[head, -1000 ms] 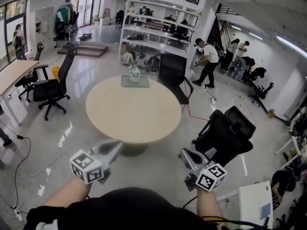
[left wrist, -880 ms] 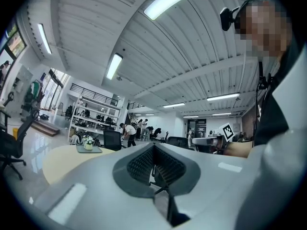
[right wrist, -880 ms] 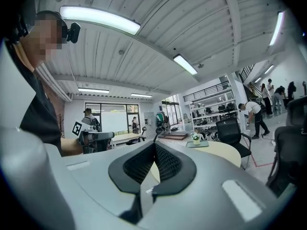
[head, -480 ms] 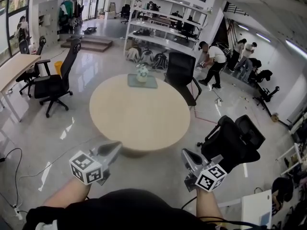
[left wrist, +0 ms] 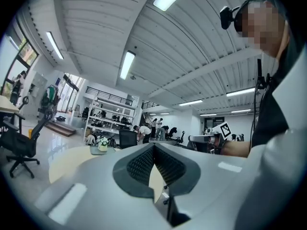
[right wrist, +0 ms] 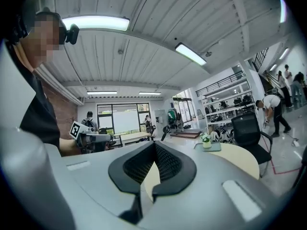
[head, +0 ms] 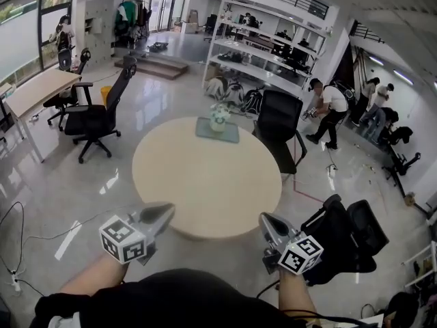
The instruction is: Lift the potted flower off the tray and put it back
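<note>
The potted flower [head: 219, 115], white blooms in a small pale pot, stands on a grey-green tray [head: 230, 134] at the far edge of a round beige table [head: 205, 180]. Both grippers hover level over the floor short of the table's near edge, far from the pot. My left gripper [head: 168, 211] is shut with nothing between its pads; my right gripper [head: 263, 219] is shut and empty too. The left gripper view shows the flower [left wrist: 102, 144] small beyond the closed jaws. The right gripper view has the flower [right wrist: 206, 140] and tray [right wrist: 212, 148] off to the right.
A black office chair [head: 279, 127] stands behind the table next to the tray, another [head: 101, 118] at the left by a wooden desk [head: 37, 91], a third [head: 345, 241] close at my right. White shelving [head: 266, 53] and several people [head: 331, 109] are at the back right.
Both grippers have been carried forward toward the table. The table, tray and flower now sit nearer and lower in the head view; jaws stay shut.
</note>
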